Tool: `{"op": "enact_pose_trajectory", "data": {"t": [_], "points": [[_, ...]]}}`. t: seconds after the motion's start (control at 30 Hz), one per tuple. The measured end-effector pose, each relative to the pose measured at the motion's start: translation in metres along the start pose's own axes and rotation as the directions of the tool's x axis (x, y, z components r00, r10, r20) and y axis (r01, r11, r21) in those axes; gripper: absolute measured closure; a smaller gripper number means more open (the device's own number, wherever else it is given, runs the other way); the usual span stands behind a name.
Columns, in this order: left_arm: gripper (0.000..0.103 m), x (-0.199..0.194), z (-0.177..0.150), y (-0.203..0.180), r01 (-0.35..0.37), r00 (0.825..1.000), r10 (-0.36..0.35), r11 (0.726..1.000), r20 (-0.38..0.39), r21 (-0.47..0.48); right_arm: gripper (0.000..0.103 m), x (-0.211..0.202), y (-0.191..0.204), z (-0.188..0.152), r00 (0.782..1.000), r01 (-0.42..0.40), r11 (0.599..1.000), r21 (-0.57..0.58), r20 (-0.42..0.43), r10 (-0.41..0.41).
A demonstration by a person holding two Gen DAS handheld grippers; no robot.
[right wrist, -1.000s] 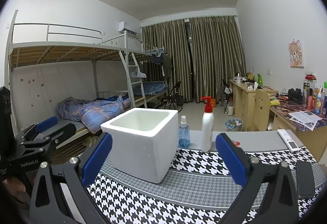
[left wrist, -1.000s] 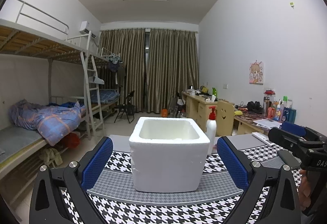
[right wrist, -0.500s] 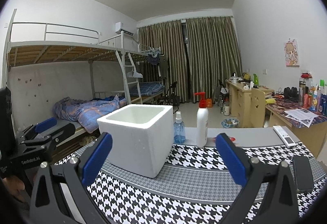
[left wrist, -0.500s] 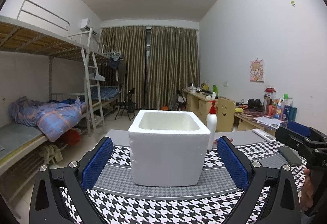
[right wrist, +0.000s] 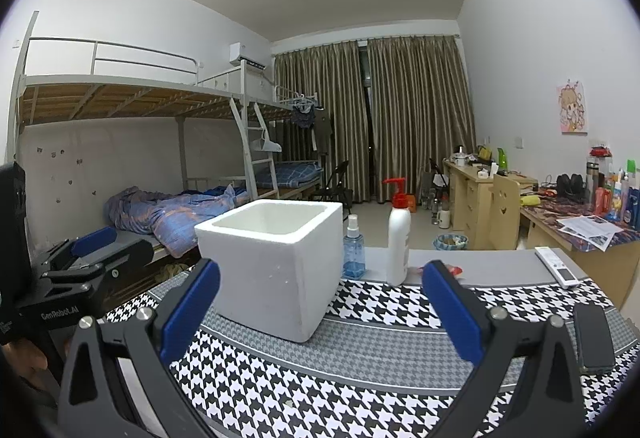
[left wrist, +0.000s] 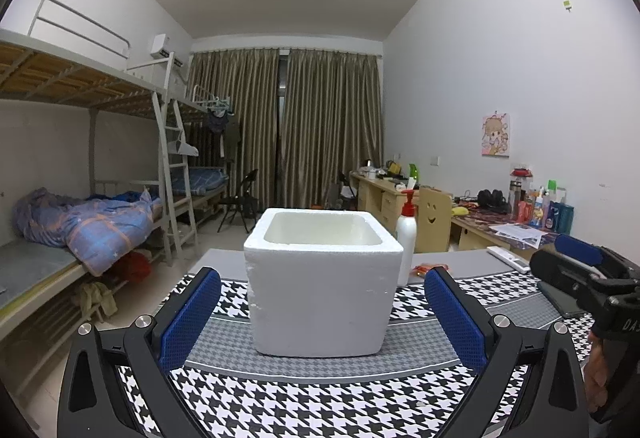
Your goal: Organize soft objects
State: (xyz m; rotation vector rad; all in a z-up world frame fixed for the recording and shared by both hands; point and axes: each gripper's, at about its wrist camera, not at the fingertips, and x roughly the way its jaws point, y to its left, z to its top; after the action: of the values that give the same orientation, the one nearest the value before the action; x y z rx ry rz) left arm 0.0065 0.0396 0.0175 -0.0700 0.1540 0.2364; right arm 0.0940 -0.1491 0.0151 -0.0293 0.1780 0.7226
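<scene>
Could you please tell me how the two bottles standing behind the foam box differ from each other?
The pump bottle is opaque white with a red pump head, while the spray bottle is clear, holds blue liquid and has a pale spray top. The pump bottle is clearly taller and wider than the spray bottle. The spray bottle stands nearer the foam box, with the pump bottle to its right. Both stand upright on the table's grey part.

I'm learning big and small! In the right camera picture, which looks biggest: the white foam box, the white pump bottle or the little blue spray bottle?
1. Foam box, biggest by far.
2. Pump bottle.
3. Spray bottle, smallest.
The box sits nearer the camera, which exaggerates its size.
</scene>
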Motion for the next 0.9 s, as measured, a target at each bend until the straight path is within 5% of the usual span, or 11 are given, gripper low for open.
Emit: {"op": "enact_pose_trajectory", "data": {"t": [0.9], "points": [[0.001, 0.0021, -0.0099, 0.0001, 0.050, 0.998, -0.049, 0.999, -0.033, 0.017, 0.001, -0.0008, -0.0055, -0.0039, 1.000, 0.029, 0.999, 0.016, -0.008, -0.029]]}}
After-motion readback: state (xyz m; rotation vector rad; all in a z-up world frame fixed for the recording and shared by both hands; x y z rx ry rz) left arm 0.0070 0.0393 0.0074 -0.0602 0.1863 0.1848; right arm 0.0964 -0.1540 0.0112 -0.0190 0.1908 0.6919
